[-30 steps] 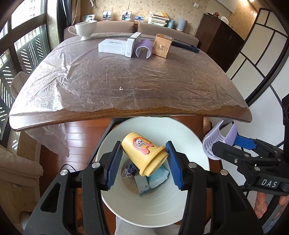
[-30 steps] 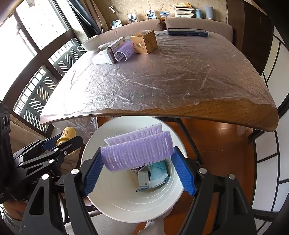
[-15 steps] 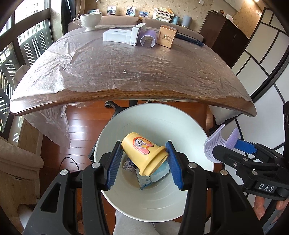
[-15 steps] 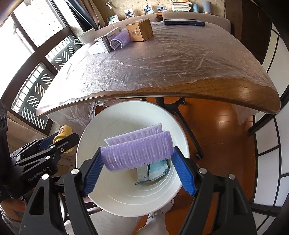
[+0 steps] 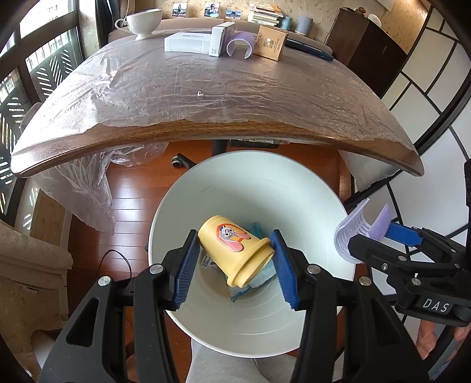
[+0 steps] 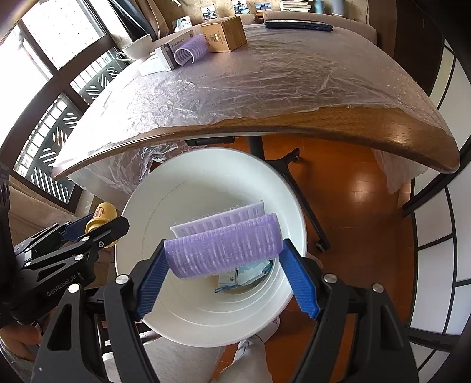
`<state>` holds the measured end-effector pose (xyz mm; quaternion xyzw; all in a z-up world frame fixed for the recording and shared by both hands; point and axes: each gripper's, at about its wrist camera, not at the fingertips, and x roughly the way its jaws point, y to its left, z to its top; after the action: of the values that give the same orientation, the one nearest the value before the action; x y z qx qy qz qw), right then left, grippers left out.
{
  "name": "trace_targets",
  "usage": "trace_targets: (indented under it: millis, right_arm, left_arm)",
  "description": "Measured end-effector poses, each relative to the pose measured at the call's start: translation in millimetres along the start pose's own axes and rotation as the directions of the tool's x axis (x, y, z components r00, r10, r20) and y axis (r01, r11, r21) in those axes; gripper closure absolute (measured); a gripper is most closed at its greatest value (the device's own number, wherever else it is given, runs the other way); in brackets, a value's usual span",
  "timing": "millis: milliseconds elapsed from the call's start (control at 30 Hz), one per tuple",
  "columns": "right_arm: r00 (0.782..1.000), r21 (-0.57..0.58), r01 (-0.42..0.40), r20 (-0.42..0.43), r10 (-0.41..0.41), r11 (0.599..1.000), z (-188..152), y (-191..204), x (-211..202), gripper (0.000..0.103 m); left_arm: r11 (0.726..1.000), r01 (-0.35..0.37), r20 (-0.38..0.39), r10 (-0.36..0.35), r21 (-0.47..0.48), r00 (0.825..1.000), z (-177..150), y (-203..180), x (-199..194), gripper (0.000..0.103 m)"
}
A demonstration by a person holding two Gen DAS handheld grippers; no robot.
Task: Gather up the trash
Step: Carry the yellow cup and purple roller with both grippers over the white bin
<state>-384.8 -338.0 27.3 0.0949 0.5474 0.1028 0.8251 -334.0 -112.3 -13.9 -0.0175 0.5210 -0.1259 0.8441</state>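
My left gripper (image 5: 235,265) is shut on a yellow cartoon cup (image 5: 235,250), held tilted over the white trash bin (image 5: 309,188). My right gripper (image 6: 225,275) is shut on a purple hair roller (image 6: 223,250), also over the bin (image 6: 206,188). Small cartons and blue paper (image 6: 250,272) lie at the bin's bottom. In the left wrist view the right gripper (image 5: 368,235) holds the roller (image 5: 350,235) at the bin's right rim. In the right wrist view the left gripper (image 6: 97,224) holds the cup (image 6: 103,215) at the bin's left rim.
A wooden table (image 5: 206,135) covered with plastic film stands beyond the bin. At its far side are a white cup (image 5: 144,25), white boxes (image 5: 188,42), another purple roller (image 5: 240,44) and a brown box (image 5: 270,41). An armchair (image 5: 26,265) is at the left.
Both grippers have pulled back and dropped lower relative to the table edge, so the bin shows more fully beneath them. Cup and roller remain gripped.
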Motion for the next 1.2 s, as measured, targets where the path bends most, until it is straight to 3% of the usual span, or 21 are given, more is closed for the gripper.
trace_targets:
  millis: [1200]
  right_arm:
    - [0.991, -0.050, 0.021, -0.130, -0.027, 0.999, -19, 2, 40, 0.029]
  left_arm:
    - [1.000, 0.015, -0.074, -0.015, 0.003, 0.997, 0, 4, 29, 0.052]
